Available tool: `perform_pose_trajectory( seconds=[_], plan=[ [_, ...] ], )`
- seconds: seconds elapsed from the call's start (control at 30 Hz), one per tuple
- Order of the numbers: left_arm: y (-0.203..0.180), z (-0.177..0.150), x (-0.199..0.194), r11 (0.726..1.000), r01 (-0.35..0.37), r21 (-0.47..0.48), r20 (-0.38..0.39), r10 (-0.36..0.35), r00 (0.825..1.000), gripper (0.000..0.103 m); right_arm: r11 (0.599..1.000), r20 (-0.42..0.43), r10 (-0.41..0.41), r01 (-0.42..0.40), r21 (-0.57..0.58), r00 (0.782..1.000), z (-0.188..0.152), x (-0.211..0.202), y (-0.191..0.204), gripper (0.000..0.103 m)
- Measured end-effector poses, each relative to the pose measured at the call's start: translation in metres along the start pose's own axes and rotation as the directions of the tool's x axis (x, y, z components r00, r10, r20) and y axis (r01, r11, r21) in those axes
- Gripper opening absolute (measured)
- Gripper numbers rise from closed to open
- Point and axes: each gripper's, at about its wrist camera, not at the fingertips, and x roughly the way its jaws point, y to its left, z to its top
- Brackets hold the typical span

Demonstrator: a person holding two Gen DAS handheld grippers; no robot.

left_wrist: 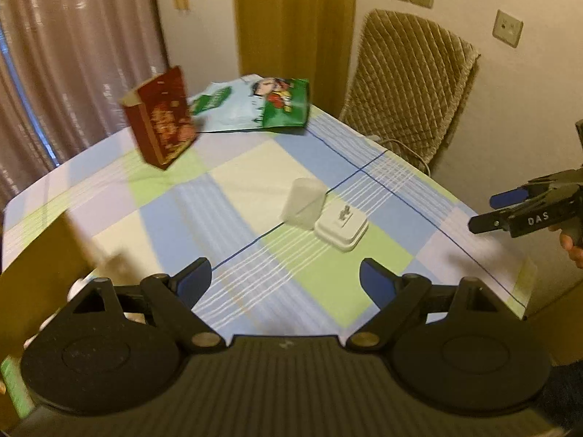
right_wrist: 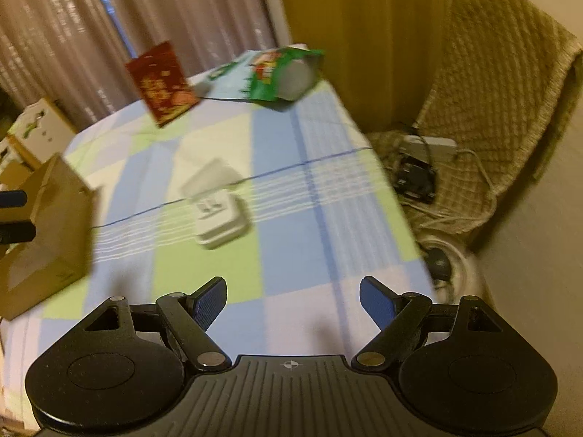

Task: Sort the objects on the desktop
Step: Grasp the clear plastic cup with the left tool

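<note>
A white earbud case (left_wrist: 341,232) with its lid (left_wrist: 303,202) flipped up lies mid-table on the checked cloth; it also shows in the right wrist view (right_wrist: 218,224). A red carton (left_wrist: 160,116) (right_wrist: 162,82) stands at the far left. A green and white snack bag (left_wrist: 255,105) (right_wrist: 269,74) lies at the far edge. My left gripper (left_wrist: 286,284) is open and empty above the near edge. My right gripper (right_wrist: 293,302) is open and empty; it also shows in the left wrist view (left_wrist: 488,211) at the right, beside the table.
A brown cardboard box (right_wrist: 47,233) (left_wrist: 36,266) stands at the table's left, with the left gripper's tips (right_wrist: 14,215) beside it. A quilted chair (left_wrist: 408,87) (right_wrist: 492,102) with cables and a device on its seat stands beyond the right edge. Curtains hang behind.
</note>
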Motion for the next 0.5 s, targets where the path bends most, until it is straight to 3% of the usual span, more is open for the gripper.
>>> perform_pose_trajectory(
  seconds=[0.4,0.5],
  plan=[
    [-0.002,0.083,0.164,0.990,0.140,0.004,-0.139,-0.138,0.981,0.074,0.989,-0.049,-0.054,0.060,0.135,0.997,0.002,0.012,-0.067,0.083],
    [-0.001,0.087,0.201,0.990,0.138,0.006,-0.200,-0.134,0.971,0.072,0.985,-0.060,-0.064,0.073,0.156,0.996,0.003,0.014,-0.076,0.083]
  ],
)
